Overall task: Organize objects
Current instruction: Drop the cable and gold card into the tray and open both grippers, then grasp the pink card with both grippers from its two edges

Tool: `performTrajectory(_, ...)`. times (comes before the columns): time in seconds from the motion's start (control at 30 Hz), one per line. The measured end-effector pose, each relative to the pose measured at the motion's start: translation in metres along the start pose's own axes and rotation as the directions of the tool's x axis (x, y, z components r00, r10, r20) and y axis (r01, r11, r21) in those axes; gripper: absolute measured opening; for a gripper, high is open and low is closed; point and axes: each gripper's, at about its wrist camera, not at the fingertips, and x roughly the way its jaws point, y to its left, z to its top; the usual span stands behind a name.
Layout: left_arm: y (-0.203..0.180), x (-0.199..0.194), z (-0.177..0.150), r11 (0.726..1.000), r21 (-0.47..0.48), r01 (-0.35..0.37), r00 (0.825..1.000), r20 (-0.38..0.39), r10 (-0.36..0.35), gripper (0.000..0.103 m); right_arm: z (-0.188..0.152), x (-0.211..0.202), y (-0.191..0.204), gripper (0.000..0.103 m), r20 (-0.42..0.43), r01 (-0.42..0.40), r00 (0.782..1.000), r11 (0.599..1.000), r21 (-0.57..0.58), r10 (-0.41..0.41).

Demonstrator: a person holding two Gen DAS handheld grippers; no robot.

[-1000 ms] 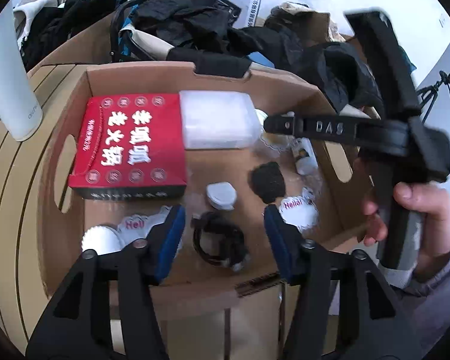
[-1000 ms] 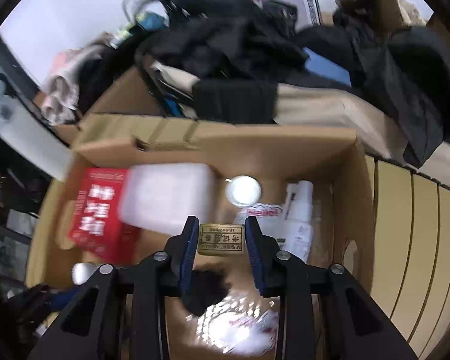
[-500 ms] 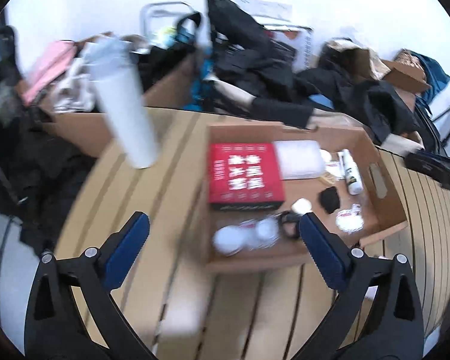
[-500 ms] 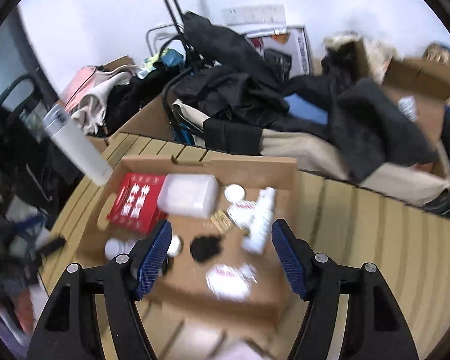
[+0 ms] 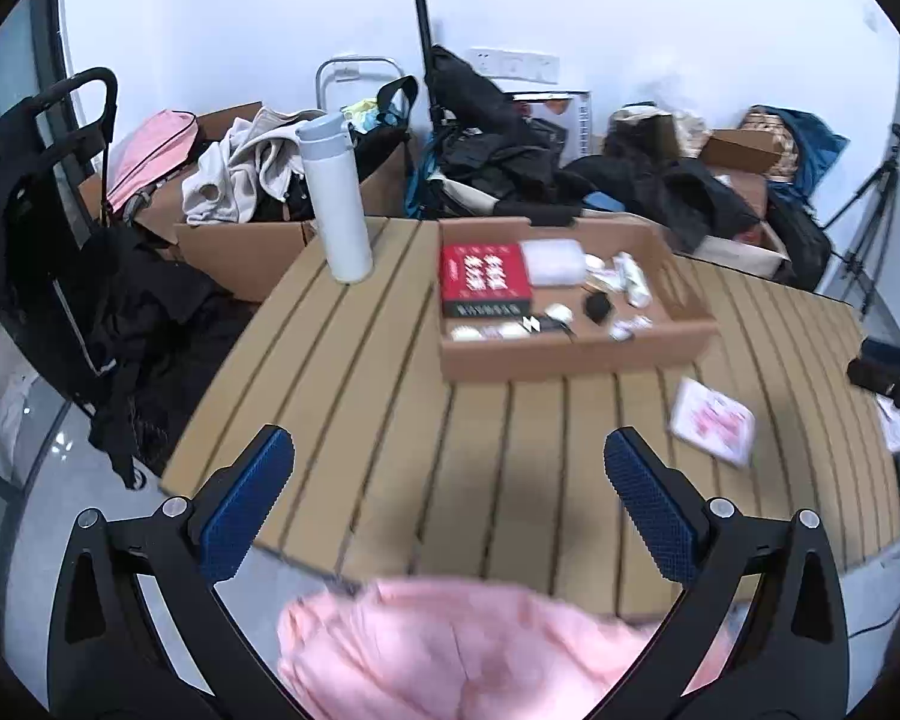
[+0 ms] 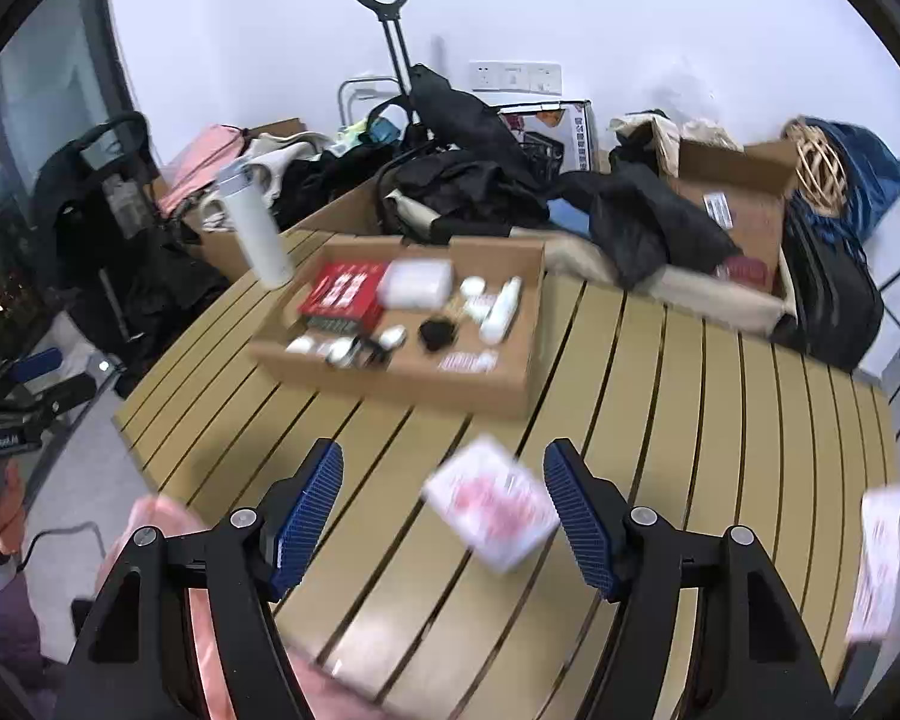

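A shallow cardboard box (image 5: 570, 354) (image 6: 390, 381) sits on the slatted wooden table. It holds a red box (image 5: 485, 279) (image 6: 345, 294), a clear plastic case (image 5: 552, 261) (image 6: 417, 291), a white bottle (image 6: 501, 309), a black lump (image 6: 437, 333) and several small items. A white-and-pink packet (image 5: 713, 429) (image 6: 492, 504) lies on the table in front of the box. My left gripper (image 5: 450, 492) is open and empty, well back from the box. My right gripper (image 6: 444, 510) is open and empty, its jaws on either side of the packet, above it.
A white flask (image 5: 339, 198) (image 6: 255, 228) stands on the table's far left. Another packet (image 6: 879, 564) lies at the right edge. Pink cloth (image 5: 480, 648) is right below the left gripper. Cartons, bags, dark clothes and a trolley crowd behind the table.
Both grippers pulled far back from the box and opened wide. The right one let go of the small gold tin it held over the box a second ago.
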Motion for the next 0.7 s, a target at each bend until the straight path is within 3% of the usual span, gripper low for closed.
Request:
performTrajectory(0.07,-0.003,-0.017,-0.025,0.999,-0.010,0.039,0.999,0.000,-0.039,0.103,-0.034,-0.018,0.004,0.082,0.014,0.011,1.000,1.000,0.019,-0.011)
performTrajectory(0.17,-0.018,-0.023,-0.051,0.995,0.039,0.089,0.996,-0.020,-0.088,0.103,-0.080,-0.030,0.002,0.083,0.006,-0.009,1.000,0.997,0.075,0.009)
performTrajectory(0.3,-0.042,-0.012,-0.058,0.990,0.124,0.064,0.997,-0.053,-0.058,0.103,-0.111,-0.021,-0.006,0.083,-0.055,0.012,0.998,0.994,0.112,-0.006)
performTrajectory(0.37,-0.049,-0.007,-0.056,0.987,0.122,0.105,0.994,-0.049,-0.099,0.103,-0.117,-0.019,-0.012,0.083,-0.057,0.020,0.998,0.990,0.143,-0.012)
performTrajectory(0.47,-0.063,0.012,-0.046,0.969,0.128,0.209,0.978,-0.043,-0.206,0.103,-0.119,-0.019,-0.021,0.083,-0.009,-0.030,0.999,0.979,0.201,0.033)
performTrajectory(0.53,-0.079,0.035,-0.037,0.943,0.145,0.300,0.953,-0.075,-0.292,0.103,-0.120,-0.008,-0.025,0.083,-0.018,-0.027,0.999,0.975,0.219,0.032)
performTrajectory(0.57,-0.088,0.044,-0.034,0.928,0.156,0.339,0.940,-0.091,-0.328,0.103,-0.121,-0.001,-0.027,0.081,-0.031,-0.020,0.999,0.974,0.226,0.028)
performTrajectory(0.63,-0.112,0.068,-0.026,0.895,0.203,0.396,0.917,-0.129,-0.377,0.103,-0.122,0.014,-0.032,0.057,-0.052,-0.022,0.998,0.969,0.245,0.036)
performTrajectory(0.7,-0.137,0.094,-0.019,0.878,0.252,0.406,0.913,-0.147,-0.380,0.101,-0.123,0.027,-0.035,0.053,-0.068,-0.018,0.997,0.965,0.261,0.037)
